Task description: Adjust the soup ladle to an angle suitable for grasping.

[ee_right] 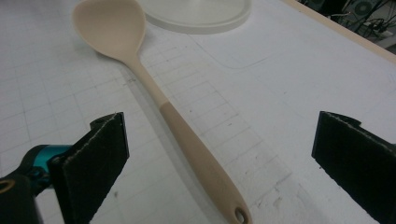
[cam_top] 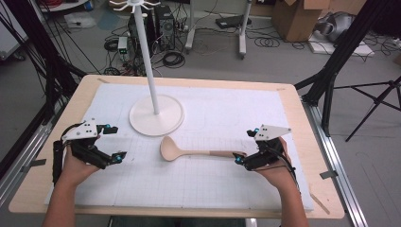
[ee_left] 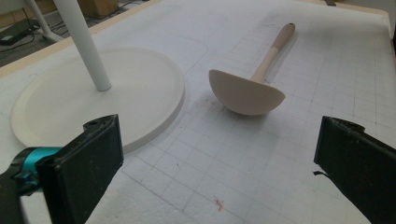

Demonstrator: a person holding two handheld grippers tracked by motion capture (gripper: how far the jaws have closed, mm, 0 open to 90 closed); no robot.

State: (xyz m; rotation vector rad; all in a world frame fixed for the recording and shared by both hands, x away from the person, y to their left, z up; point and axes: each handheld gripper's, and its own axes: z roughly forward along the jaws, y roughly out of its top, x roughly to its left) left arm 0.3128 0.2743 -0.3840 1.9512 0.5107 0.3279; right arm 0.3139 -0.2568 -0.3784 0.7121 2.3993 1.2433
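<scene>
Now the spoon is lying on the mat, near the stand, its handle pointing right. The right gripper is waiting wide apart at the handle's end, holding nothing. The left gripper is resting unclenched too. I think the grasp is coming: jaws should straddle the handle, then squeeze.

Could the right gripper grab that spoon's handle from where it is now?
Probably yes: the right gripper has its jaws open on either side of the ladle's handle end, with bare mat around it and nothing between.
</scene>
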